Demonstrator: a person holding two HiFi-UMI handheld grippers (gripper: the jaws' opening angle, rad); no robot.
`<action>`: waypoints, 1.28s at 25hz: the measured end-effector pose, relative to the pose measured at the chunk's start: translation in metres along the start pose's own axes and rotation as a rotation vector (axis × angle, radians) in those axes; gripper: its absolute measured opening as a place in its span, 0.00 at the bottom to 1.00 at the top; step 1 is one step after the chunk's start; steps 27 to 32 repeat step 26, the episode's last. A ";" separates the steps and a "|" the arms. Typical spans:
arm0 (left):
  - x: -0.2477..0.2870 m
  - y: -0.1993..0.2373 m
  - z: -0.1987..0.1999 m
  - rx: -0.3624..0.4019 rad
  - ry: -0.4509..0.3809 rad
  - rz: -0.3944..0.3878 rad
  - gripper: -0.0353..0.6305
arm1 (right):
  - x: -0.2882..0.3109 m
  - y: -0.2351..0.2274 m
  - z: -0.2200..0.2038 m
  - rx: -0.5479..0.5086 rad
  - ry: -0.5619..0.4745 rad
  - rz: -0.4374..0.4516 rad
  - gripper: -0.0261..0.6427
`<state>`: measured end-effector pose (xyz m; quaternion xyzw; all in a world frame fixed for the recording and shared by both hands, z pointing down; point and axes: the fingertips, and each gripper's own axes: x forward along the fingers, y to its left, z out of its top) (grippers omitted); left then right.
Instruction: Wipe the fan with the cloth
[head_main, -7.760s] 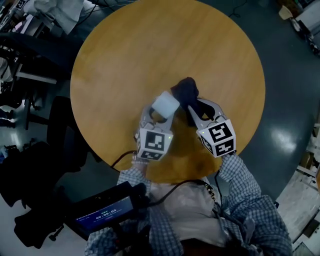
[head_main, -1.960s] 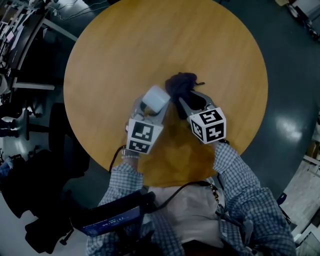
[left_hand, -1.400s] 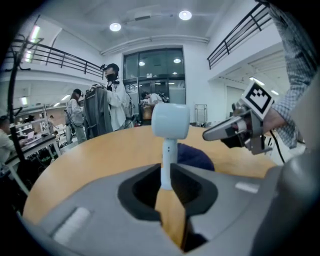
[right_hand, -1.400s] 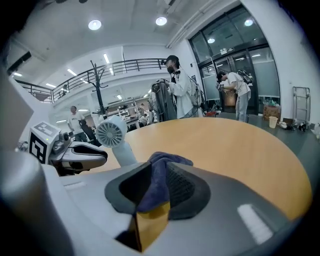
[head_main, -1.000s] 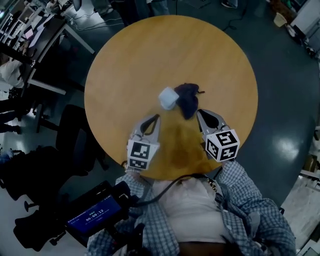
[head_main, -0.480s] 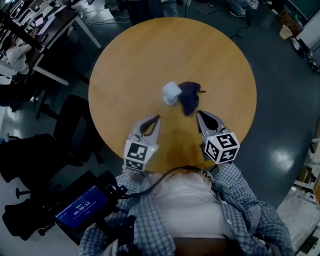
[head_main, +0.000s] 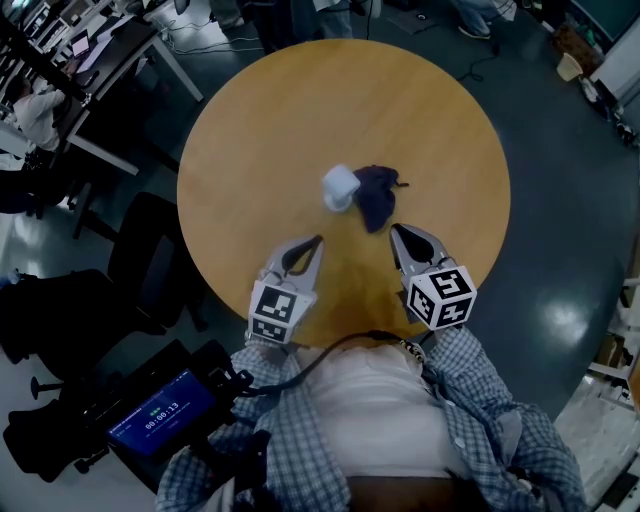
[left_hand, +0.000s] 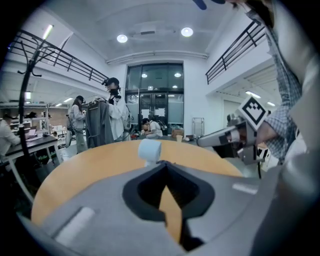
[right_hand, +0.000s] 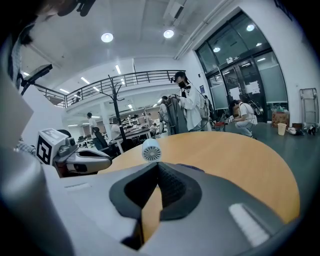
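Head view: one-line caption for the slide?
White fan beside dark cloth on round wooden table; left tongs and right tongs shut, empty, short of both.

White fan (head_main: 340, 187), dark navy cloth (head_main: 377, 196), tan wooden table (head_main: 260, 120), checked sleeves (head_main: 478, 385).

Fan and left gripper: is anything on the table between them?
No. The head view shows only bare table between the fan and the left gripper; the dark cloth lies beside the fan.
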<state>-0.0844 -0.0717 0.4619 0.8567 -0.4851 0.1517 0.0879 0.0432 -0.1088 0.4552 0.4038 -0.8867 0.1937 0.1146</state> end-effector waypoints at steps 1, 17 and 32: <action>0.000 0.000 0.000 0.001 0.002 0.000 0.05 | 0.000 0.000 0.000 -0.004 0.001 0.002 0.04; -0.002 0.004 -0.005 -0.010 0.018 0.017 0.05 | 0.001 0.012 -0.006 -0.026 0.033 0.051 0.04; -0.004 0.006 -0.009 -0.013 0.025 0.027 0.05 | 0.004 0.016 -0.010 -0.029 0.047 0.069 0.04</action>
